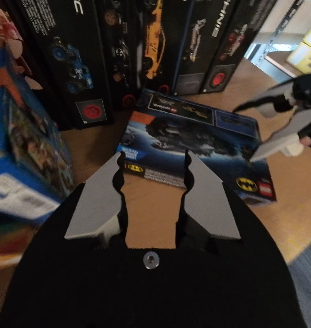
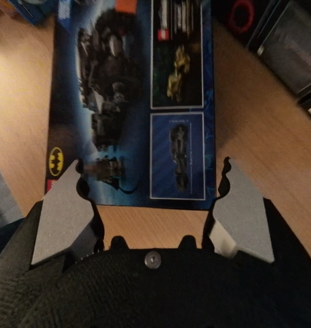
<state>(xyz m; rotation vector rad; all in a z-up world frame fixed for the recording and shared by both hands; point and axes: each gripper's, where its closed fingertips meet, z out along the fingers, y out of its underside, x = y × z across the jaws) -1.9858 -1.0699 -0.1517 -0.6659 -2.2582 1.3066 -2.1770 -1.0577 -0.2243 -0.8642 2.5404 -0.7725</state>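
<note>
Where my left wrist view looks forward, the left tool (image 1: 153, 156) hovers spread and empty over the near edge of one blue toy box (image 1: 195, 149) lying flat on the wooden counter (image 1: 151, 213); five black boxes (image 1: 69, 58) stand behind, and the right tool (image 1: 242, 134) reaches in.

From my right wrist view, the right tool (image 2: 152, 161) gapes wide across that box (image 2: 126, 110), gripping nothing.
</note>
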